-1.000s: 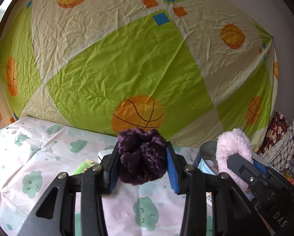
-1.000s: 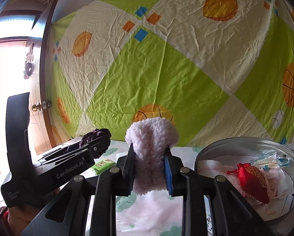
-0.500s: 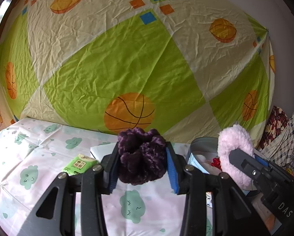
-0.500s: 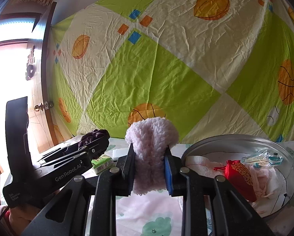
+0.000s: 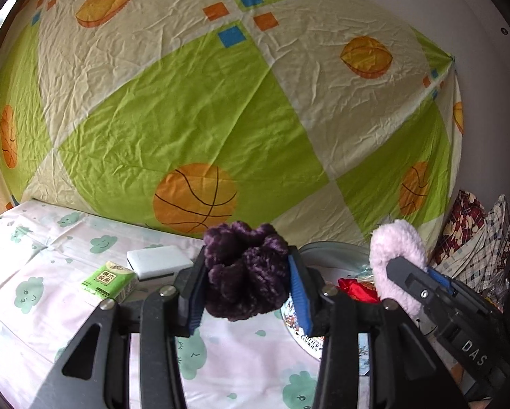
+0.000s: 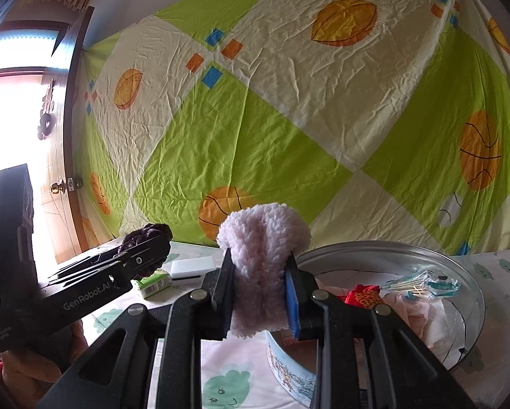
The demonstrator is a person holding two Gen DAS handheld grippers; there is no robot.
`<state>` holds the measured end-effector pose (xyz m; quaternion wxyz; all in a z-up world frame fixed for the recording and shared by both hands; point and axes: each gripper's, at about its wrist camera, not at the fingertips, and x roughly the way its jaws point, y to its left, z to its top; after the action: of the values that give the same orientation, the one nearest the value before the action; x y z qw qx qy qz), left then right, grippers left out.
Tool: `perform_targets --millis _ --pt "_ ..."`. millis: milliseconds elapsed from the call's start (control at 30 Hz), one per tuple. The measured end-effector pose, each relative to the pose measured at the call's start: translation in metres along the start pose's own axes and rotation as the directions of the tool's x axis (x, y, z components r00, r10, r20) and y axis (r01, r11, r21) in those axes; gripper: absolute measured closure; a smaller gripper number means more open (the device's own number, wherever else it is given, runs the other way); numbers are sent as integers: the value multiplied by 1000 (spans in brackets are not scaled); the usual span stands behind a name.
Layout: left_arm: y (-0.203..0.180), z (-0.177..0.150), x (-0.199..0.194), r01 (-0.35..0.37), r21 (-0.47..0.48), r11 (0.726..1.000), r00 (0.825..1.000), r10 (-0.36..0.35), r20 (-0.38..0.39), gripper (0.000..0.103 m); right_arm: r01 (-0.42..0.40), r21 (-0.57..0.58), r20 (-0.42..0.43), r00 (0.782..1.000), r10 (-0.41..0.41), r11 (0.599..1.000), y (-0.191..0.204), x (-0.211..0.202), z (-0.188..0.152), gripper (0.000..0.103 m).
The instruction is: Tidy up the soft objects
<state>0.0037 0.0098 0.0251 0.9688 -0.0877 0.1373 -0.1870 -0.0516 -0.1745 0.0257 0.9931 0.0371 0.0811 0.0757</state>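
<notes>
The left gripper [image 5: 246, 284] pinched a purple scrunchie [image 5: 246, 274] between its fingers [image 5: 195, 289], above the tabletop [image 5: 50, 293]. The right gripper [image 6: 260, 288] squeezed a pink fluffy scrunchie [image 6: 261, 266] just beside the rim of a round metal tin [image 6: 473, 293], which held a red pouch [image 6: 364, 298]. A green tissue pack [image 5: 108, 279] lay touching a white sponge [image 5: 157, 260].

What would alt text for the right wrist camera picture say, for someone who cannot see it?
A handheld right gripper pinches a fluffy pink scrunchie just above a round metal tin holding a red pouch. To its left, the left gripper grips a purple scrunchie; a basketball-print sheet hangs behind.
</notes>
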Motion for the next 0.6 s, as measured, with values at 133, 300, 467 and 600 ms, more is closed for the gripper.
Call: perform_targets --millis 133,300,467,600 --pt "-10 0 1 10 12 1000 1000 -10 -1 62 10 7 5 1000 -10 1000 -10 -5 1 76" --pt "-26 2 2 21 30 999 1000 -21 6 62 17 9 15 1000 -17 1000 -21 -10 4 76" --pt "-42 3 6 44 36 998 999 -44 6 62 41 5 25 999 -41 999 -33 -15 6 76" --pt "-55 5 12 61 41 997 998 -61 1 62 64 14 26 998 -64 998 -46 -16 8 76"
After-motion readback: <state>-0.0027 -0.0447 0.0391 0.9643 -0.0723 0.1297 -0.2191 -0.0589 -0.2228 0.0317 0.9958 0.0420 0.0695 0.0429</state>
